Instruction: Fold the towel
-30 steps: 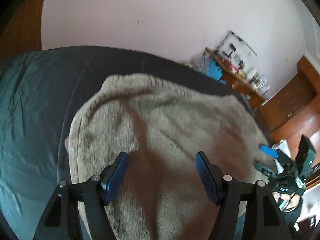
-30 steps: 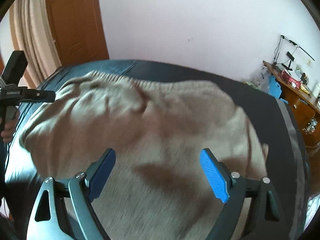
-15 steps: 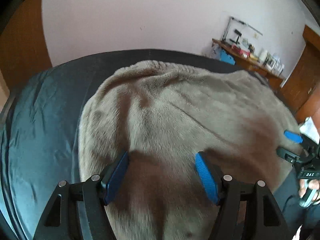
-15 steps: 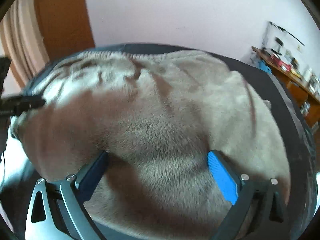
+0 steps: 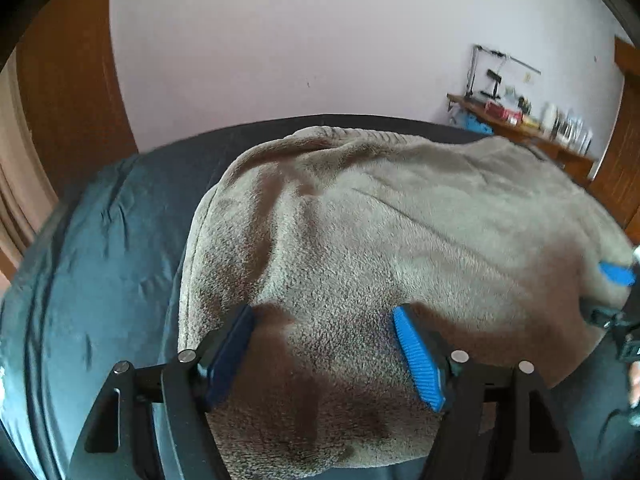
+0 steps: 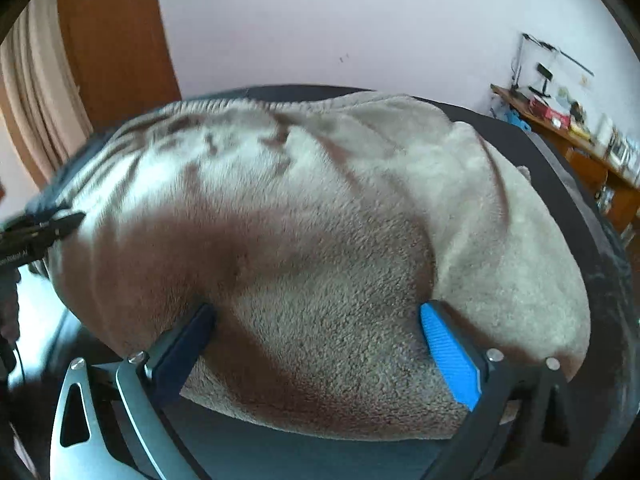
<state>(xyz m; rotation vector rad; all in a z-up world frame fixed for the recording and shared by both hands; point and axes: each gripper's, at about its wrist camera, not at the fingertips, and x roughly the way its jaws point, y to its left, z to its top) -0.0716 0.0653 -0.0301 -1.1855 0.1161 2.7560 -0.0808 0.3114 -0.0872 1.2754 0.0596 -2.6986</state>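
Both grippers poised over the towel's near edge, nothing pinched.

The left gripper (image 5: 322,334) is spreading its jaws above the beige towel (image 5: 400,240); the right gripper (image 6: 316,330) stands wide apart, pile between its pads but ungripped. The towel lies rumpled across the dark bed sheet (image 5: 100,260), bare sheet to the left. A cluttered wooden desk (image 6: 580,136) and a curtain (image 6: 36,92) flank the wall.

- A plain pale wall (image 5: 320,40) fills the back of the room.
- A bed under a dark blue sheet (image 5: 104,264) stands in front of it.
- A wooden door (image 6: 116,40) stands at the left, a beige curtain (image 6: 36,92) beside it.
- A cluttered wooden desk (image 6: 560,128) stands at the right, a black lamp (image 5: 492,72) on it.
- Soft daylight lights the room.
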